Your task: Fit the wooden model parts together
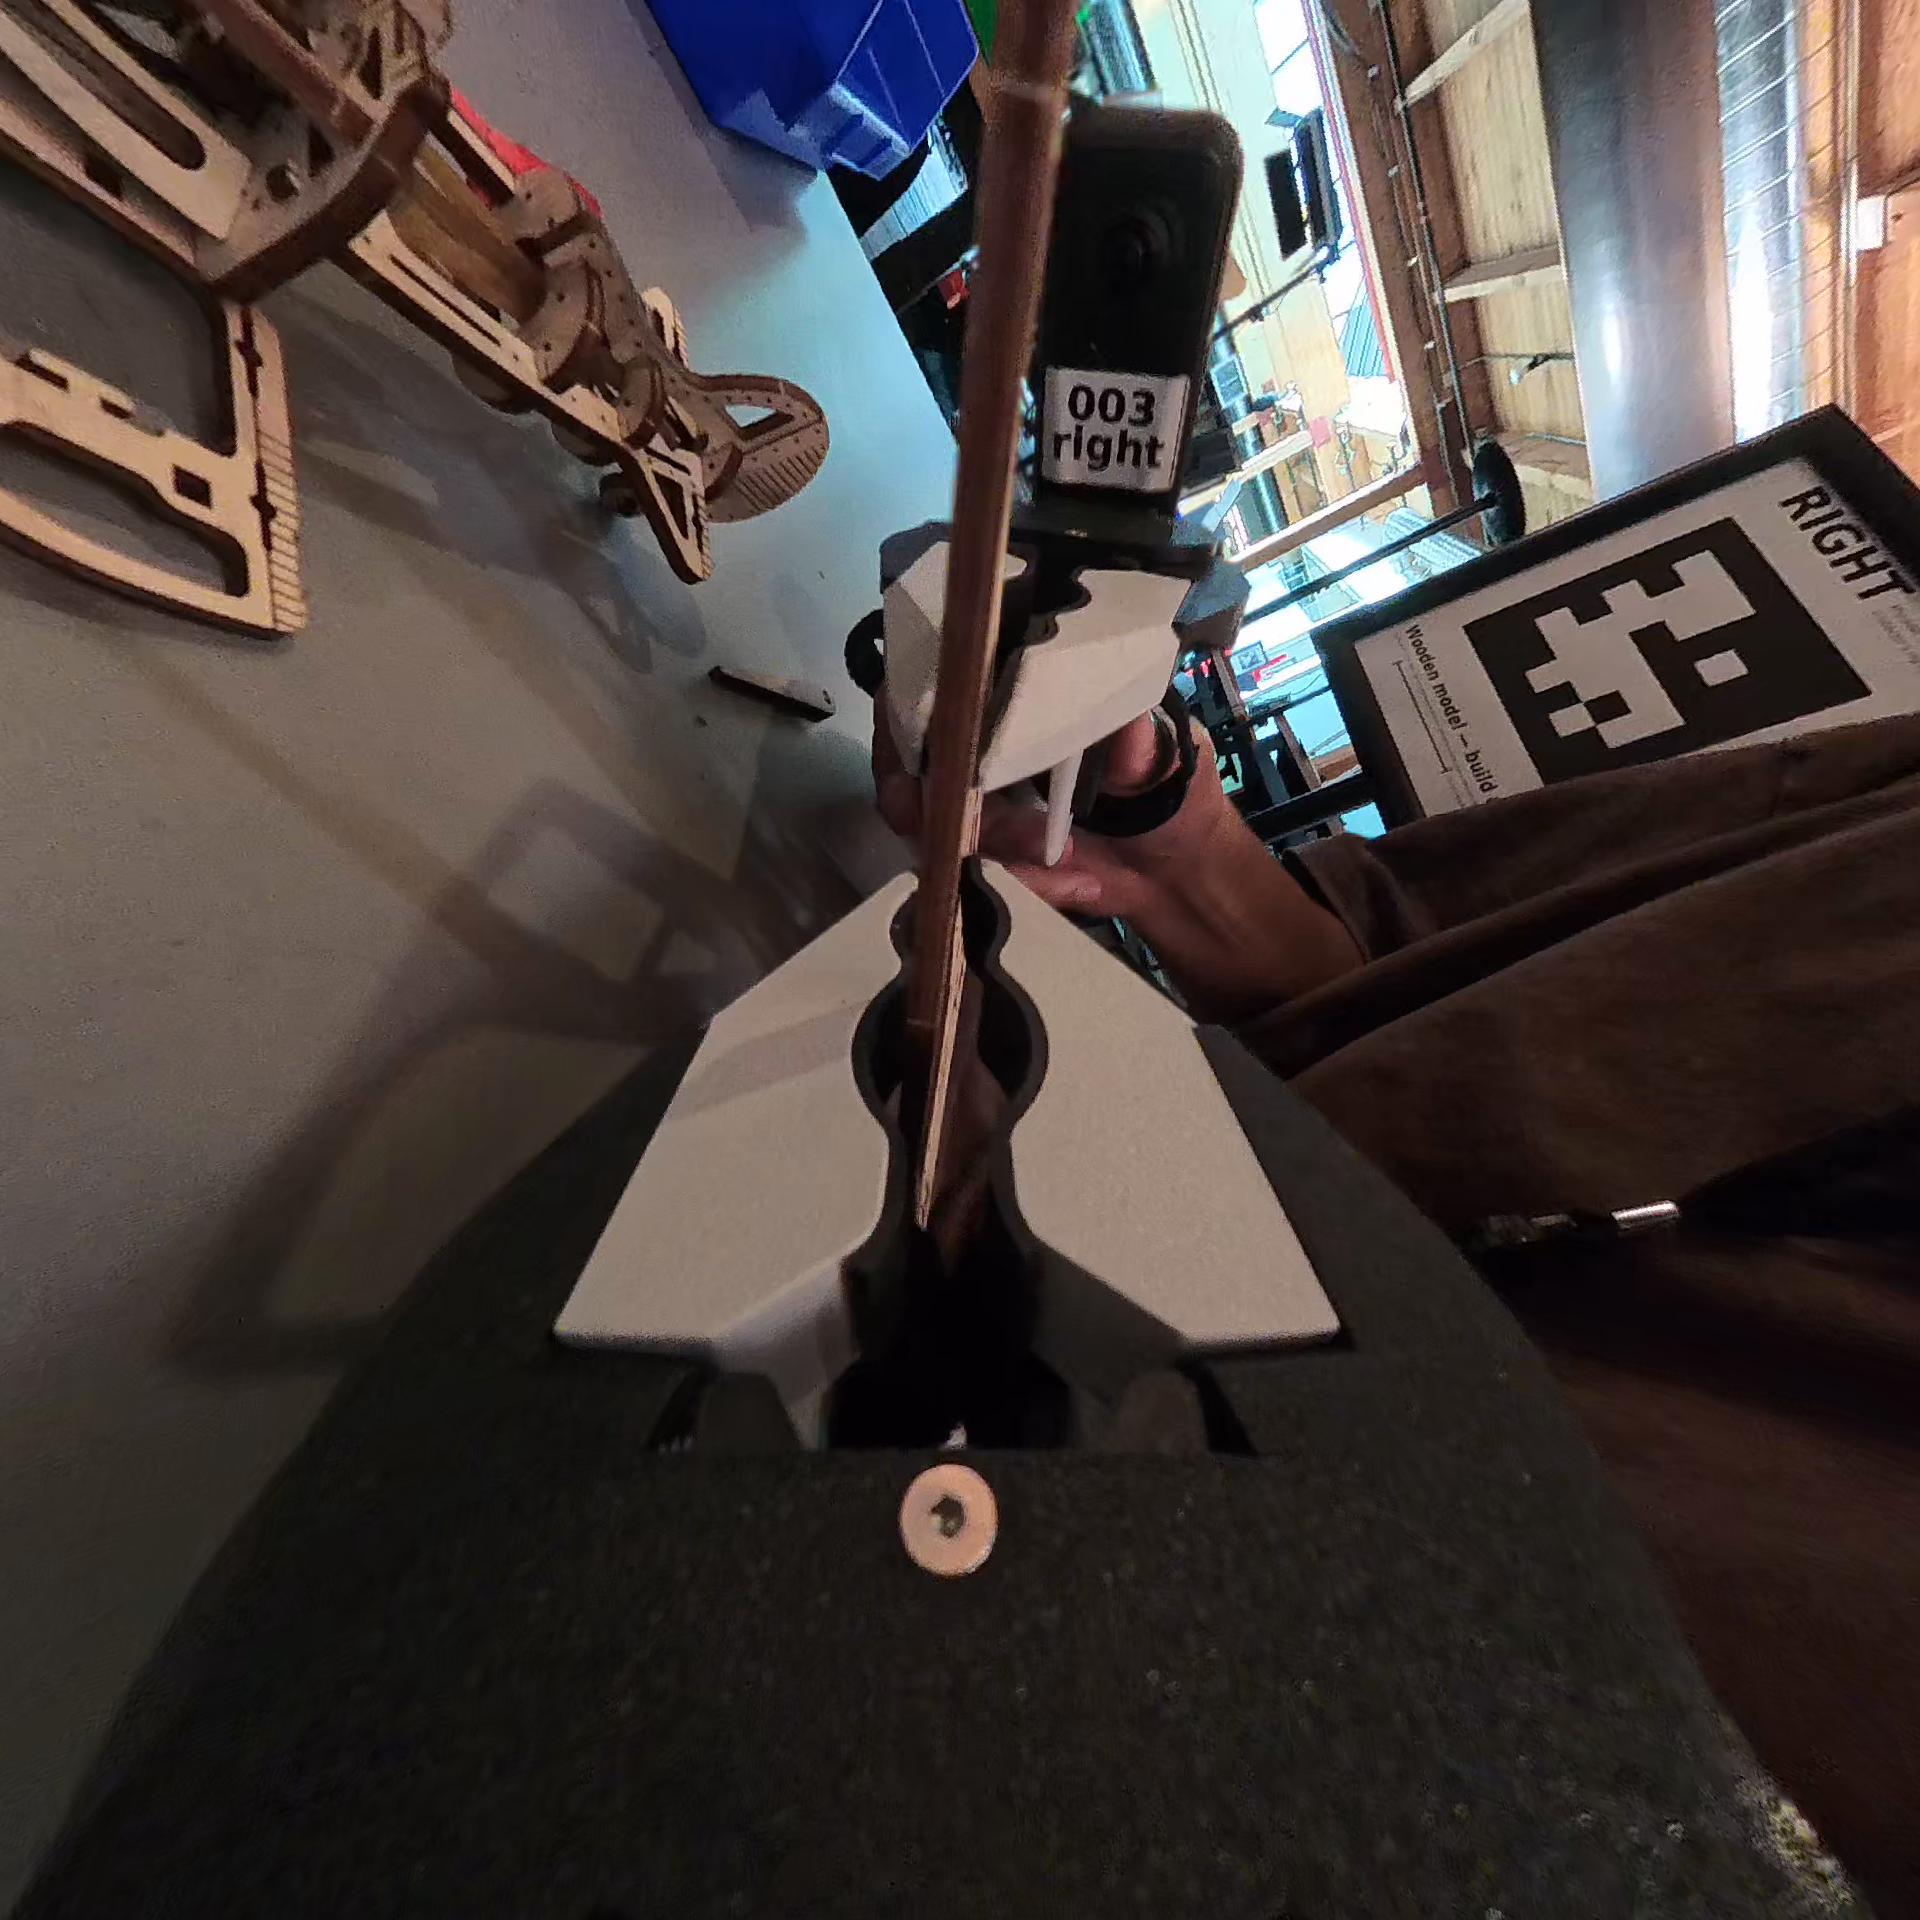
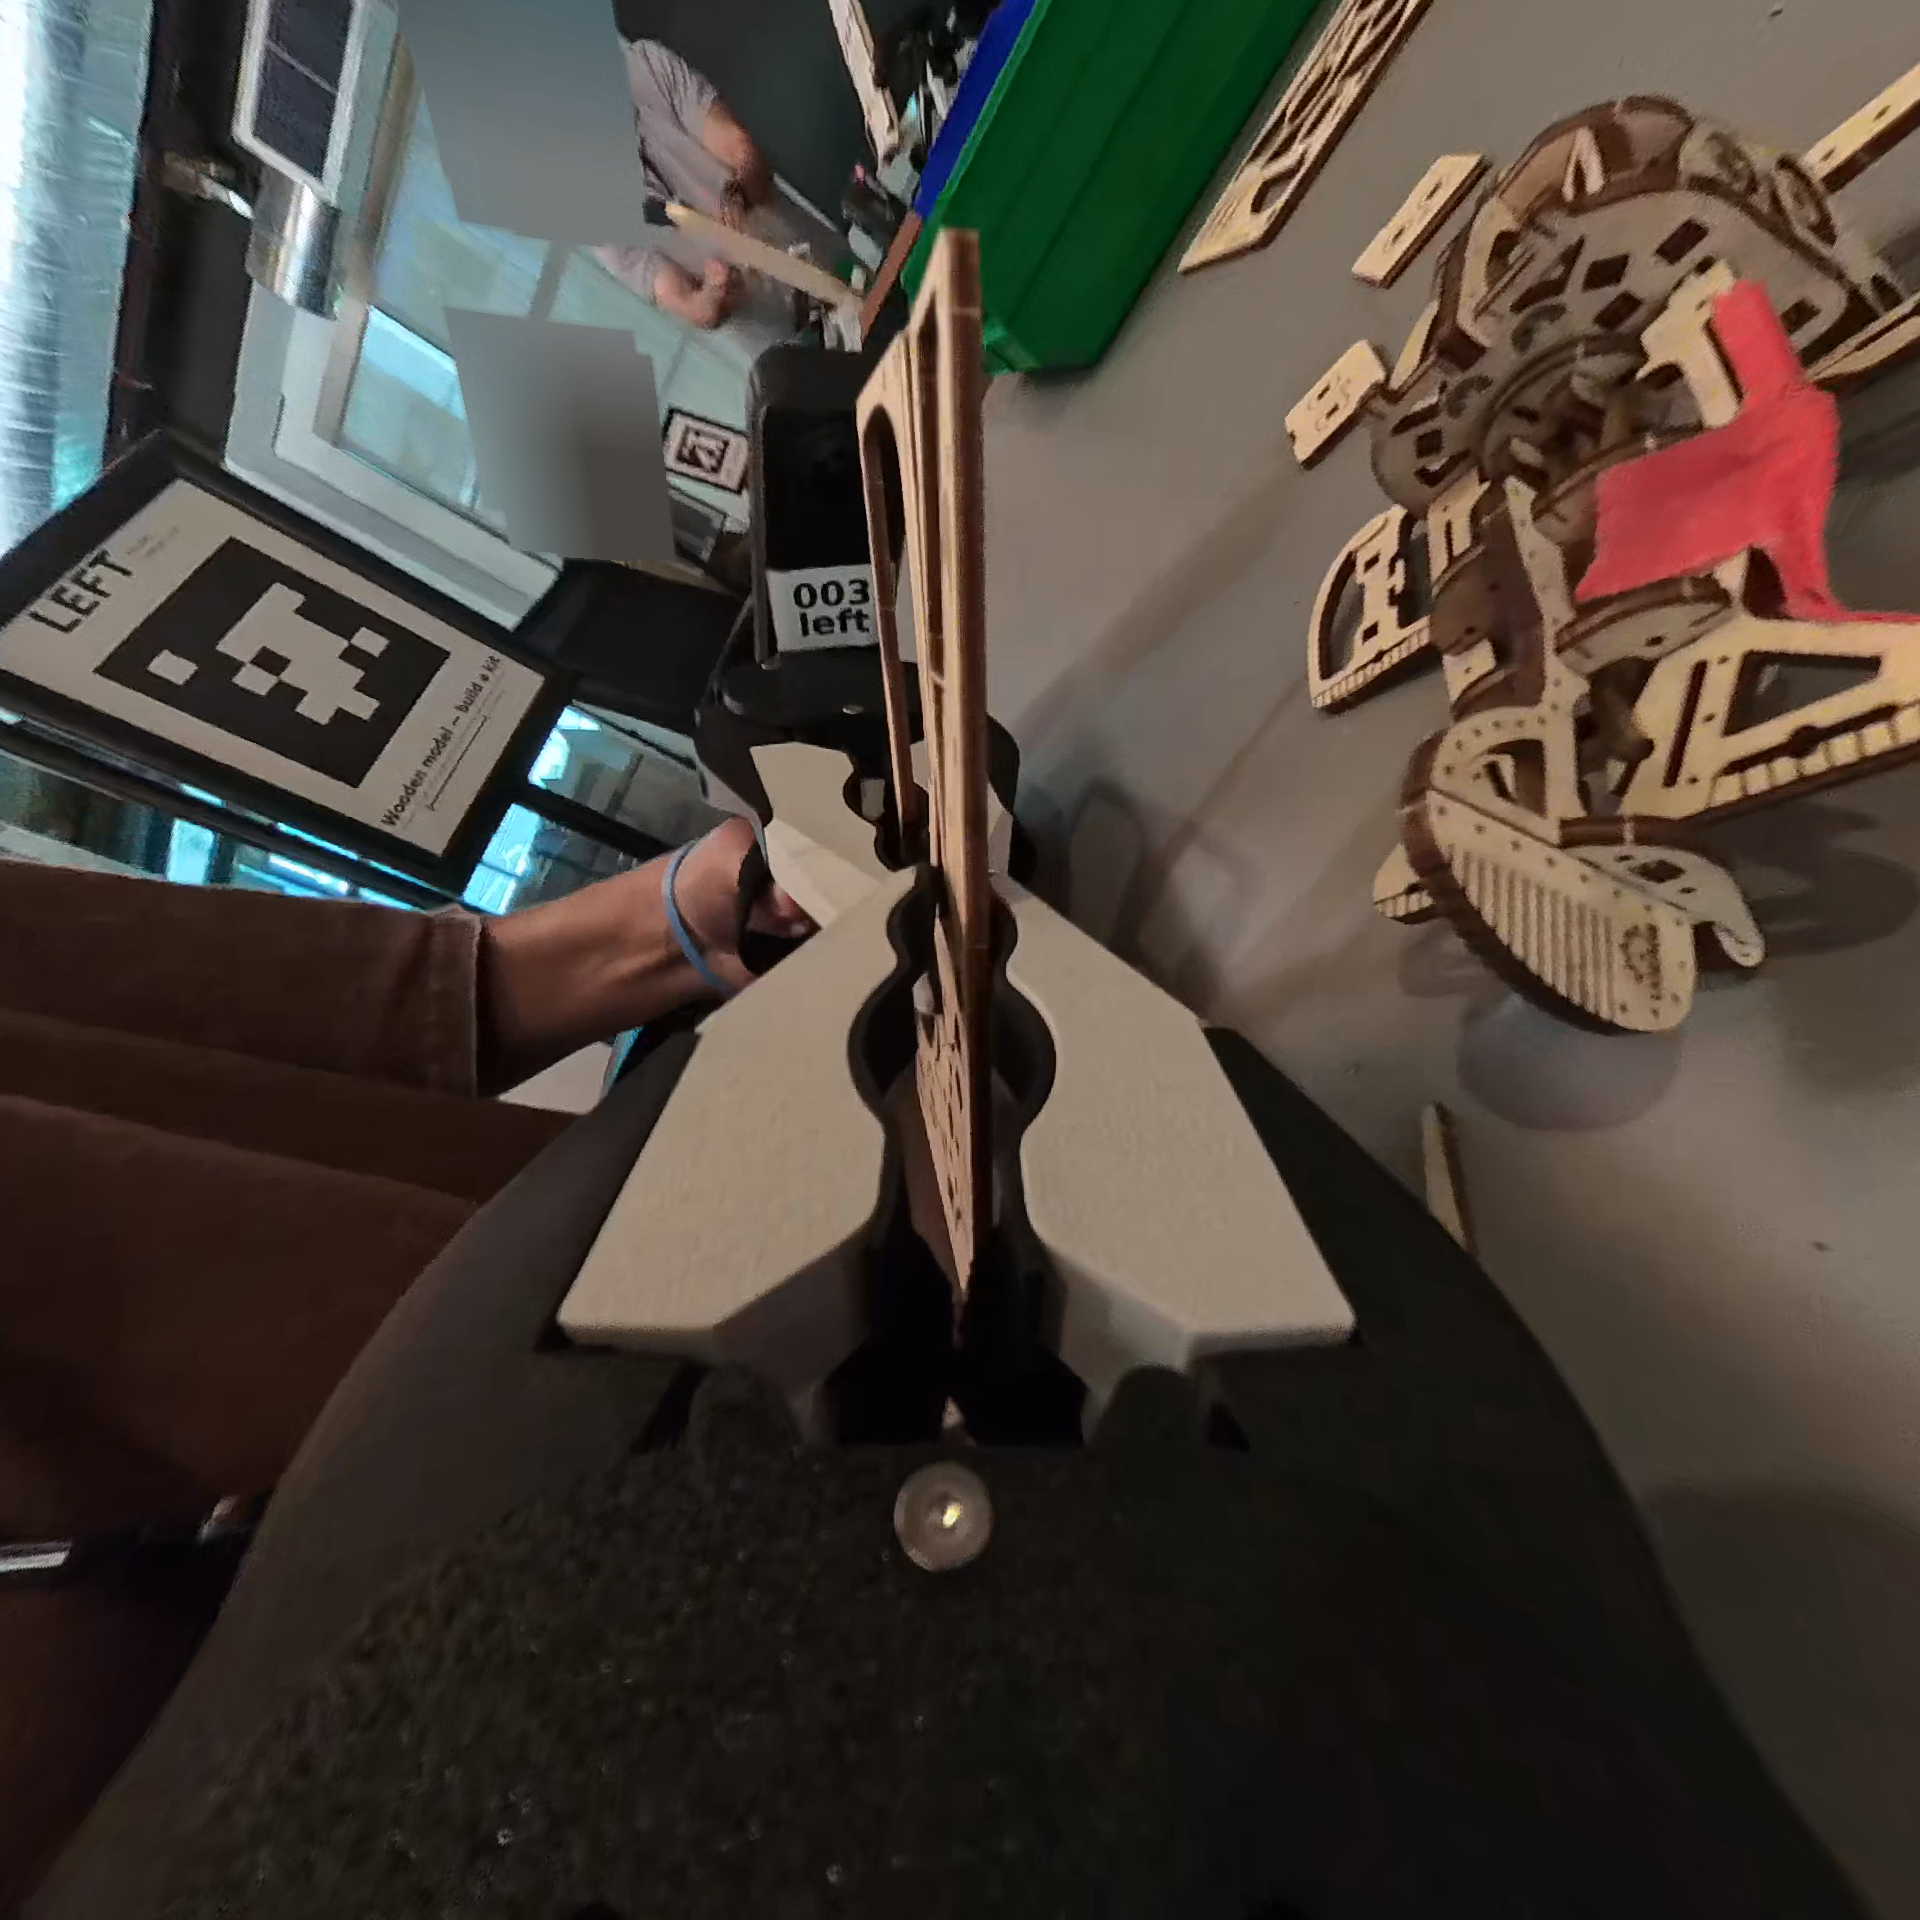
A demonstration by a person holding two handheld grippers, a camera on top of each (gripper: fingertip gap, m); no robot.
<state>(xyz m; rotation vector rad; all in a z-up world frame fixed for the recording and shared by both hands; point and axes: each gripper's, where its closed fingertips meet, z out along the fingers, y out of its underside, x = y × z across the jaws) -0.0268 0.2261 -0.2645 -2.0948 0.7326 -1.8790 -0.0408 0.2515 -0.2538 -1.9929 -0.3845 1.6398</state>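
A thin flat wooden panel with cut-outs (image 1: 1003, 468) is held edge-on in the air between both grippers; it also shows in the right wrist view (image 2: 940, 540). My left gripper (image 1: 940, 904) is shut on one end of it. My right gripper (image 2: 956, 894) is shut on the other end. Each gripper faces the other: the right one (image 1: 982, 665) shows beyond the panel in the left wrist view, and the left one (image 2: 914, 821) in the right wrist view. The partly built wooden model (image 2: 1590, 644) lies on the grey table, with a red cloth (image 2: 1714, 499) on it; the left wrist view also shows the model (image 1: 582, 312).
A wooden sheet with cut-outs (image 1: 156, 488) and a small dark piece (image 1: 774, 691) lie on the table (image 1: 312, 935). Loose plates (image 2: 1335, 400) and a stick (image 2: 1449, 1174) lie near the model. A blue bin (image 1: 831, 73), a green bin (image 2: 1081, 156) and framed signs (image 1: 1642, 623) (image 2: 260, 665) stand around the table's edges. My left and right fingertips are right by each other.
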